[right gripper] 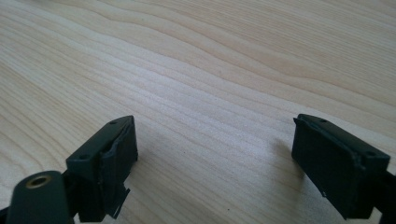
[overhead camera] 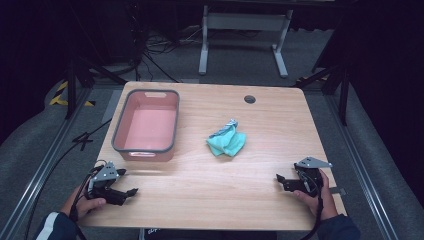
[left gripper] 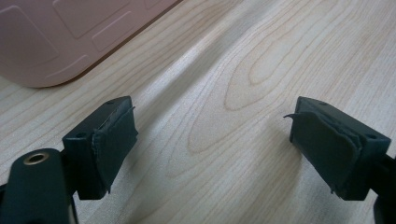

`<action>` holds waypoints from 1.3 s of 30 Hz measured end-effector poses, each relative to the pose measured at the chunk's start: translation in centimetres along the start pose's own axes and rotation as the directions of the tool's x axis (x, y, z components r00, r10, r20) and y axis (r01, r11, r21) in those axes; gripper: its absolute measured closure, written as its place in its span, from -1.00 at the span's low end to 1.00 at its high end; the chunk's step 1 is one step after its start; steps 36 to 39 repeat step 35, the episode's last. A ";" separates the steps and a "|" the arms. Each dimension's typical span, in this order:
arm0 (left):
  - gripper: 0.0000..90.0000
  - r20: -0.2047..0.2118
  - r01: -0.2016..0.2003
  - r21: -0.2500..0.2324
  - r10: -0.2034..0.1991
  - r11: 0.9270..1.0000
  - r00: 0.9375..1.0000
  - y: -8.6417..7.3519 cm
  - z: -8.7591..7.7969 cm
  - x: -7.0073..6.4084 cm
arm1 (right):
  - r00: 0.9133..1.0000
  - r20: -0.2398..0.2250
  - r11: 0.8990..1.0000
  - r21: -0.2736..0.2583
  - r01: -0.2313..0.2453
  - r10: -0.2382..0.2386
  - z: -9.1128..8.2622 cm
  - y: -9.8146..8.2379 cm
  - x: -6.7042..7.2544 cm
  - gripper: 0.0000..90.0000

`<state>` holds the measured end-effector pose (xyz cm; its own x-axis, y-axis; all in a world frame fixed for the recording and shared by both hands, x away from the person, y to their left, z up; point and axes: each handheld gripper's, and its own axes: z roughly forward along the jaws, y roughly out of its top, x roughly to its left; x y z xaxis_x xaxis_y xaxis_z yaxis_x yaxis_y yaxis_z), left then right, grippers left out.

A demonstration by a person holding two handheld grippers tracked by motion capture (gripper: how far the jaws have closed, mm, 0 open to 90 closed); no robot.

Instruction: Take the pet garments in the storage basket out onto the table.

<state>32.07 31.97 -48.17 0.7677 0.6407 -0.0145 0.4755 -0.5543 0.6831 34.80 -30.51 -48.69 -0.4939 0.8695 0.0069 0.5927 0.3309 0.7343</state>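
Two claws rest released at the worktop's (overhead camera: 260, 200) near corners: left claw (overhead camera: 129, 181), right claw (overhead camera: 279, 180). Pink bin (overhead camera: 146, 125) sits near the far-left corner; teal cloth (overhead camera: 227, 141) lies mid-worktop.

The high view is dim and soft, its surroundings nearly black past the table (overhead camera: 280, 150) edges. Both gripper views are bright and sharp on the wood grain, with soft shadows under the jaws.
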 end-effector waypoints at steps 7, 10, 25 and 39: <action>-0.67 0.000 0.001 0.000 -0.001 1.000 1.000 0.0 0.0 0.0 | 1.000 0.002 1.000 0.001 -0.003 0.003 0.0 0.0 0.0 -0.67; -0.68 0.000 0.006 -0.008 -0.006 1.000 1.000 0.0 0.1 0.0 | 1.000 0.001 1.000 0.001 -0.003 0.003 0.0 0.0 0.0 -0.67; -0.71 -0.001 0.009 -0.007 -0.009 1.000 1.000 0.0 0.2 0.0 | 1.000 0.001 1.000 0.001 -0.003 0.003 0.0 0.0 0.0 -0.67; -0.81 -0.026 0.031 0.009 -0.031 0.999 0.999 0.4 0.6 -0.1 | 1.000 -0.002 1.000 0.001 -0.001 0.001 0.0 0.0 0.0 -0.67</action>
